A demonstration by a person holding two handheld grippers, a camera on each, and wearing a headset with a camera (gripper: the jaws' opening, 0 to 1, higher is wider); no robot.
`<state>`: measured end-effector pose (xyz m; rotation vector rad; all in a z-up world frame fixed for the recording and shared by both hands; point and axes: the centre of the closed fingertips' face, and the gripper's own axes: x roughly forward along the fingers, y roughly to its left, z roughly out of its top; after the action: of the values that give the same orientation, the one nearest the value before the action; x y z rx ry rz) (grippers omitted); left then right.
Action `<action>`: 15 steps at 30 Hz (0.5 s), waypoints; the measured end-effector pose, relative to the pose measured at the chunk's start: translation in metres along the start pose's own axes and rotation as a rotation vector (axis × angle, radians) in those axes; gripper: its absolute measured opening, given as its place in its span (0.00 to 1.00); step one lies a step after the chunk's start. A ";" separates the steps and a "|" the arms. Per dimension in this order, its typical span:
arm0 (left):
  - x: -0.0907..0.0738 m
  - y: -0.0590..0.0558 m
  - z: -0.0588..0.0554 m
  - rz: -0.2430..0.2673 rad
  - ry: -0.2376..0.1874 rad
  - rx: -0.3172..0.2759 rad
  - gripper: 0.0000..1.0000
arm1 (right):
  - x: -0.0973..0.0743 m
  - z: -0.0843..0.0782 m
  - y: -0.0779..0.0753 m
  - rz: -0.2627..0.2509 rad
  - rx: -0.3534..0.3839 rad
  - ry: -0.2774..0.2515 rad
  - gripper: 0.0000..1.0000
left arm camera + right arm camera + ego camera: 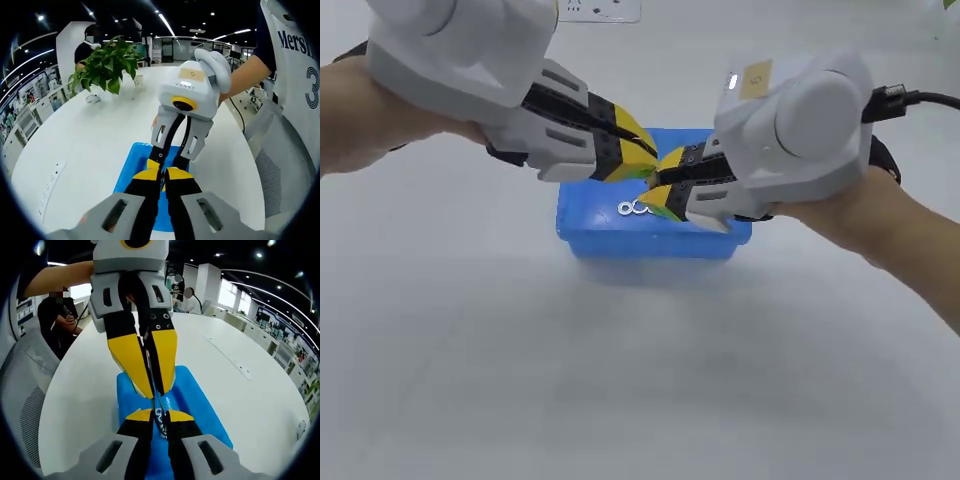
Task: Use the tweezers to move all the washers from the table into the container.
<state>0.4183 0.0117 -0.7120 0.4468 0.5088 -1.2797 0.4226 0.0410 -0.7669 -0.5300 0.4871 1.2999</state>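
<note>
Jaws, left gripper point(642, 152): clamped tight on the tweezers point(156, 402), a thin metal strip running out from between the yellow tips.
Left hand point(365, 120): wrapped round the grey gripper body, cut off at the frame edge.
Tweezers, head view: lost behind the yellow tips where the two grippers meet.
Tweezers, right gripper view: the lower end blurs against the blue, and I cannot tell whether it carries anything.
Washers point(632, 208): small silver rings lying inside the container, overlapping, so the count is hard to read.
Container point(650, 245): blue, sitting on the white surface point(620, 380) directly under both grippers; they hide its far rim.
Jaws, right gripper point(662, 192): closed down to a slit, tip to tip with the left pair, with the tweezers' lower end caught between them.
Right hand point(860, 215): gripping the rounded grey body, forearm running off the right edge.
Cable point(920, 98): black, leaving the right gripper's back and cut off at the frame edge.
</note>
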 end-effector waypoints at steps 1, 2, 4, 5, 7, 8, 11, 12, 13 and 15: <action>0.001 0.000 -0.001 0.000 0.000 0.001 0.07 | 0.000 -0.001 0.000 0.002 0.007 -0.001 0.11; 0.002 0.000 -0.001 -0.001 0.000 0.001 0.07 | 0.001 -0.001 0.000 0.001 0.007 -0.001 0.11; 0.004 -0.001 -0.002 -0.005 0.003 -0.002 0.07 | 0.001 -0.002 0.001 0.003 0.010 0.002 0.11; 0.004 -0.001 -0.002 -0.007 0.003 -0.002 0.07 | 0.001 -0.003 0.001 0.002 0.011 0.002 0.11; 0.006 -0.001 -0.002 -0.009 0.008 0.001 0.07 | 0.001 -0.005 0.001 0.004 0.018 0.002 0.11; 0.007 -0.001 -0.002 -0.010 0.009 0.001 0.07 | 0.001 -0.005 0.001 0.003 0.020 0.003 0.11; 0.008 -0.003 -0.003 -0.017 0.012 0.002 0.07 | 0.001 -0.007 0.002 0.008 0.017 0.009 0.11; 0.009 -0.003 -0.002 -0.020 0.013 0.004 0.07 | 0.001 -0.008 0.002 0.010 0.012 0.010 0.11; 0.009 -0.003 -0.002 -0.021 0.014 0.006 0.07 | 0.001 -0.008 0.002 0.009 0.011 0.010 0.11; 0.010 -0.005 -0.001 -0.022 0.016 0.008 0.07 | 0.001 -0.009 0.002 0.010 0.021 0.012 0.12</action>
<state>0.4158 0.0033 -0.7189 0.4598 0.5238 -1.3007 0.4205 0.0362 -0.7748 -0.5181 0.5134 1.3009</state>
